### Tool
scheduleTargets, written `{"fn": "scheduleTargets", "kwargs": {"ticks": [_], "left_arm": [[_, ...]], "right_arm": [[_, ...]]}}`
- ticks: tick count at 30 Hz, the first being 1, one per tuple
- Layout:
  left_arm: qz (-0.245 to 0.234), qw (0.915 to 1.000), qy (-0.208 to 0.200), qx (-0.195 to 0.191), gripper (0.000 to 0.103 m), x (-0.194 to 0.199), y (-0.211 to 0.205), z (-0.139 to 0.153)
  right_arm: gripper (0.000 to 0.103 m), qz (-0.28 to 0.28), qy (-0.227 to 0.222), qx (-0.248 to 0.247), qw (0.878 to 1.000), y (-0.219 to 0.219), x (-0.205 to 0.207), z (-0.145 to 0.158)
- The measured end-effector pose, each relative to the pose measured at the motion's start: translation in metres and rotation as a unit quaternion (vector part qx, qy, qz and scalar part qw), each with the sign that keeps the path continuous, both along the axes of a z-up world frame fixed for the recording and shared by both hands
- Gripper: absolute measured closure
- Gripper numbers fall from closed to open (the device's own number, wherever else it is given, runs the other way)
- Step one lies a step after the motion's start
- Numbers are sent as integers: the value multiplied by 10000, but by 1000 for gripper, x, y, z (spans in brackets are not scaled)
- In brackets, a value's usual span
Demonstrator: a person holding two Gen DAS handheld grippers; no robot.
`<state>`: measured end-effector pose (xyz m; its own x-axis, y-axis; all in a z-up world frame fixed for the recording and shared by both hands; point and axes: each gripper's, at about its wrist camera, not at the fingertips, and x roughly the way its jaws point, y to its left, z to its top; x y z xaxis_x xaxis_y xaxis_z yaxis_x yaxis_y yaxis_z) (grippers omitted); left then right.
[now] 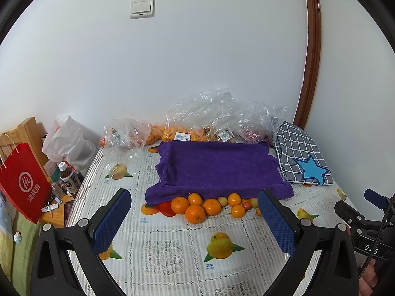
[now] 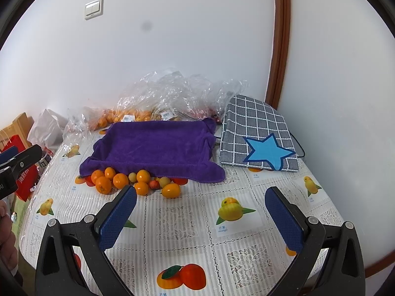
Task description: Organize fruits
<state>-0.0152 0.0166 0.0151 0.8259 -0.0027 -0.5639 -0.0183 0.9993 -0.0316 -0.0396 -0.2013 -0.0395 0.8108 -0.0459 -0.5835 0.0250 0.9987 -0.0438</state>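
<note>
A cluster of several oranges (image 1: pixel 195 213) (image 2: pixel 103 185) and small yellowish fruits (image 1: pixel 222 201) (image 2: pixel 164 181) lies on the table at the front edge of a purple towel (image 1: pixel 217 167) (image 2: pixel 158 145) draped over a tray-like shape. One oval yellow-orange fruit (image 2: pixel 170 190) sits at the cluster's right end. My left gripper (image 1: pixel 195 224) is open just short of the oranges, nothing between its blue pads (image 1: pixel 112 219). My right gripper (image 2: pixel 201 217) is open over bare tablecloth, right of the fruit. Each gripper shows at the edge of the other's view: the right gripper (image 1: pixel 365 212), the left gripper (image 2: pixel 14 162).
Clear plastic bags (image 1: pixel 222 116) (image 2: pixel 177 91) with more oranges lie behind the towel against the wall. A checked grey cushion with a blue star (image 1: pixel 301 157) (image 2: pixel 259 135) sits at the right. Left of the fruit-print tablecloth (image 1: pixel 172 246) stand a red paper bag (image 1: pixel 22 182) and bottles (image 1: pixel 69 177).
</note>
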Motion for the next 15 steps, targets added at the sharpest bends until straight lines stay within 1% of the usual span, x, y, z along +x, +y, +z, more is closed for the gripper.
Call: {"fn": "scheduleTargets", "kwargs": {"ticks": [15], "left_arm": [[5,10000,-10,-12,0,-1,0,1]], "right_arm": [[0,2,-41,-4,10000,2,-3,-1]]}}
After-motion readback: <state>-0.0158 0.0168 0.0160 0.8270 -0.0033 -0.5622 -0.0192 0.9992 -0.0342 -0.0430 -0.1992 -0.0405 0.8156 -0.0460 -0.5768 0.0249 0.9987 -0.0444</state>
